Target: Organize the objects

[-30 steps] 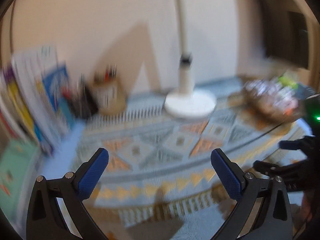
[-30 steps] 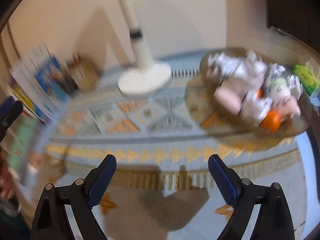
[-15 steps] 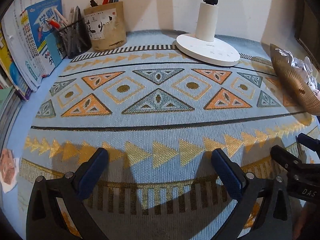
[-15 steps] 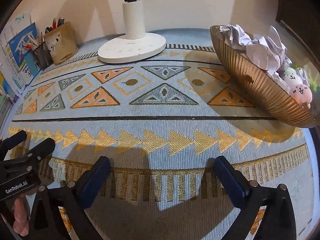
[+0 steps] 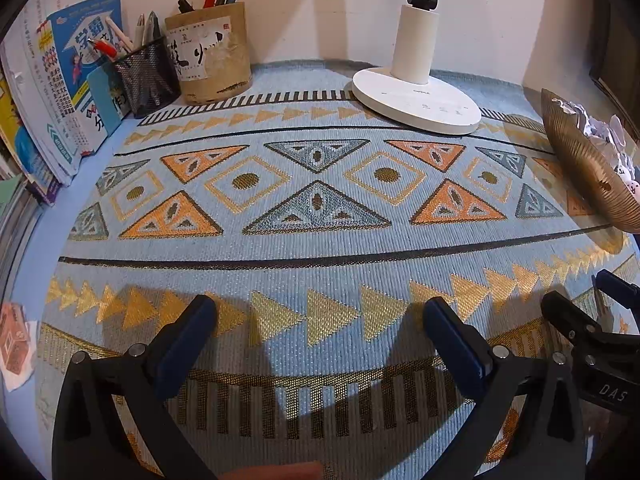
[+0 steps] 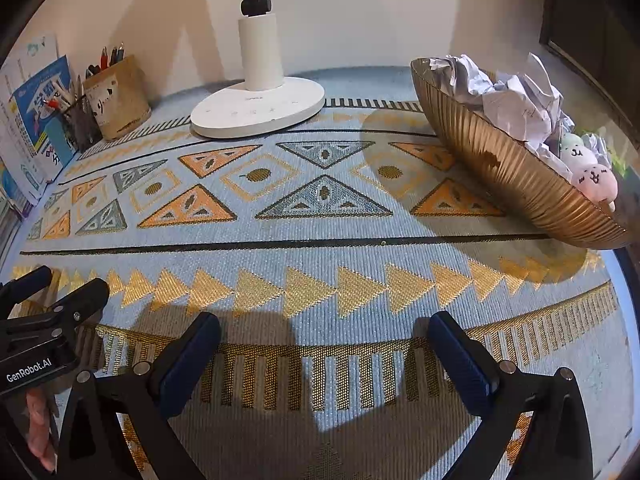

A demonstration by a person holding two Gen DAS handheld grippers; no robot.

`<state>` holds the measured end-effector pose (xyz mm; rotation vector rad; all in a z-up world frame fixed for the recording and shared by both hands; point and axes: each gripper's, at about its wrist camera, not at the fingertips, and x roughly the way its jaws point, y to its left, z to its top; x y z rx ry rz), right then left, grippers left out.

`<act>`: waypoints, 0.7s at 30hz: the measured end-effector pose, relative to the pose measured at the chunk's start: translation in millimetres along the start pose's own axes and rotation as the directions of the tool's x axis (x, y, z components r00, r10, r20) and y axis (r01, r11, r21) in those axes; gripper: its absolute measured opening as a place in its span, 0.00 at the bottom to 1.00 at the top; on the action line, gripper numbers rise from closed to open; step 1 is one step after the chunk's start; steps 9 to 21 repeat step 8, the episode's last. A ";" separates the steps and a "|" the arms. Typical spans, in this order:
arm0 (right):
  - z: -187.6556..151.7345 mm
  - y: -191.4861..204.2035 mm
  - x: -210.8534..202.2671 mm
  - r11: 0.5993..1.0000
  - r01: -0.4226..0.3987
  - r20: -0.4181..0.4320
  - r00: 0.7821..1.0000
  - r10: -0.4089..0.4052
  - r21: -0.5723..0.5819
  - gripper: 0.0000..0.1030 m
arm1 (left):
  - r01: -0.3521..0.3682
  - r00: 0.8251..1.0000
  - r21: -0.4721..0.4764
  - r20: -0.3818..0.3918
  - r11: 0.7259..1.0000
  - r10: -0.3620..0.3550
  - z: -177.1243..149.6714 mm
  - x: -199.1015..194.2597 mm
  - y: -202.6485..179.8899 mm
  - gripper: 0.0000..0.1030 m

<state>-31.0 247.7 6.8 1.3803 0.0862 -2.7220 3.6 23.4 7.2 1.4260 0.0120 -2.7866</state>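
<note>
Blue surface (image 5: 28, 264) w/ a woven patterned mat (image 5: 320, 248) spread over most of it: triangles, diamonds, gold bands. On the mat, back row by the wall: tan pen pot (image 5: 210, 54), black mesh pen cup (image 5: 146, 76) touching its left side, white lamp base (image 5: 416, 100) right of centre. Gold ribbed bowl (image 6: 508, 168) at mat's right edge, tilted. Books (image 5: 60, 80) lean at the far left, off the mat. Small printed paper scrap (image 5: 14, 346) on bare surface, near left.

Gold ribbed bowl (image 6: 516, 176) on mat's right edge, tilted, w/ crumpled paper (image 6: 516, 100) + two plush toys (image 6: 588, 168) piled inside.
</note>
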 end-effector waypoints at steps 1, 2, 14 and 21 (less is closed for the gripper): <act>0.1 0.0 0.0 1.000 0.000 0.000 1.000 0.000 0.000 1.00 | 0.001 1.000 0.000 0.000 1.000 -0.001 0.4 0.4 0.1 1.00; -0.2 0.0 0.1 1.000 0.000 0.000 1.000 0.000 0.000 1.00 | 0.001 1.000 0.000 0.000 1.000 -0.001 0.6 0.5 0.1 1.00; -0.1 0.4 0.1 1.000 0.000 0.000 1.000 0.000 0.000 1.00 | 0.002 1.000 0.005 0.001 1.000 -0.002 0.3 1.7 -1.7 1.00; -0.1 0.4 0.1 1.000 0.000 0.000 1.000 0.000 0.000 1.00 | 0.002 1.000 0.005 0.001 1.000 -0.002 0.3 1.7 -1.7 1.00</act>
